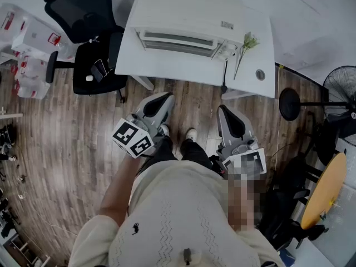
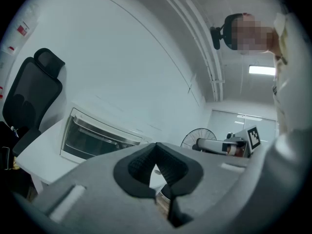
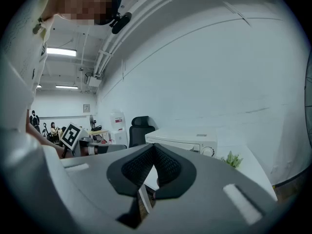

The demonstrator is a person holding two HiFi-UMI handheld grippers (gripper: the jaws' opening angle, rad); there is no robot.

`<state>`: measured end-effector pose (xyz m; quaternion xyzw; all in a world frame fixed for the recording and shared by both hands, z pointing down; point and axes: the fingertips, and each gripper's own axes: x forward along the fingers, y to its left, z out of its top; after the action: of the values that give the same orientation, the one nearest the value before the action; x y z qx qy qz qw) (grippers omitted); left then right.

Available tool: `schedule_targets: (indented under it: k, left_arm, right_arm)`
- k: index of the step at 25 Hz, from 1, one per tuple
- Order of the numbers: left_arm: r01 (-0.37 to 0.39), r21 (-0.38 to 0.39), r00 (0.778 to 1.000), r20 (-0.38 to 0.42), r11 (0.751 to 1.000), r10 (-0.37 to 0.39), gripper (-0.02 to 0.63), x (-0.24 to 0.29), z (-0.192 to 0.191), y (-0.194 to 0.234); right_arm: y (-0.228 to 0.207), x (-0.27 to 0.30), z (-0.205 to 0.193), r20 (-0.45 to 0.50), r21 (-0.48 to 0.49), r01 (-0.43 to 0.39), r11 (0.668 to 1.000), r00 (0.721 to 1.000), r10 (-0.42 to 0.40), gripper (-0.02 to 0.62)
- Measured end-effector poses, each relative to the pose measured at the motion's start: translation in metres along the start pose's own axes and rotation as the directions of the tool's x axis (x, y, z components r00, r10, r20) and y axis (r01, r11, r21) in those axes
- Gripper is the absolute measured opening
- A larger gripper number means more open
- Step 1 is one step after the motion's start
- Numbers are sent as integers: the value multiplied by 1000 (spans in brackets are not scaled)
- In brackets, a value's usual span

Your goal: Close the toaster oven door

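White table (image 1: 183,70) under toaster oven (image 1: 183,15), wooden floor (image 1: 72,143).

One toaster oven (image 1: 183,38), two tongs (image 1: 163,98) (image 1: 222,110), one chair (image 1: 83,15), one fan (image 1: 341,85)

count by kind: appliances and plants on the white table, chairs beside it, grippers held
toaster oven: 1
plant sprig: 1
black office chair: 1
grippers: 2, the left gripper and the right gripper
total: 5
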<state>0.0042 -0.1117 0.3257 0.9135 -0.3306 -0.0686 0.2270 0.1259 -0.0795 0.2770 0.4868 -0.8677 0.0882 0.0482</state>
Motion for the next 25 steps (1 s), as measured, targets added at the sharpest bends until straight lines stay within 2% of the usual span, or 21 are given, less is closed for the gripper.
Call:
schedule_targets:
  k: [7,13,25]
  left_arm:
    - [-10,82,1000,14,997,9,2,-9,9,-10]
    - [-17,51,999,38,999,15,3,-19,13,-12]
    - [1,104,999,33,995,-4,3,-19,14,-23]
  right_arm:
    - [2,1,4,19,-15,-8,1000,1000,8,9]
    - [6,0,7,26,-26,-15,1000,1000,16,9]
    - [7,-6,16,50,-51,-21,998,998,24,9]
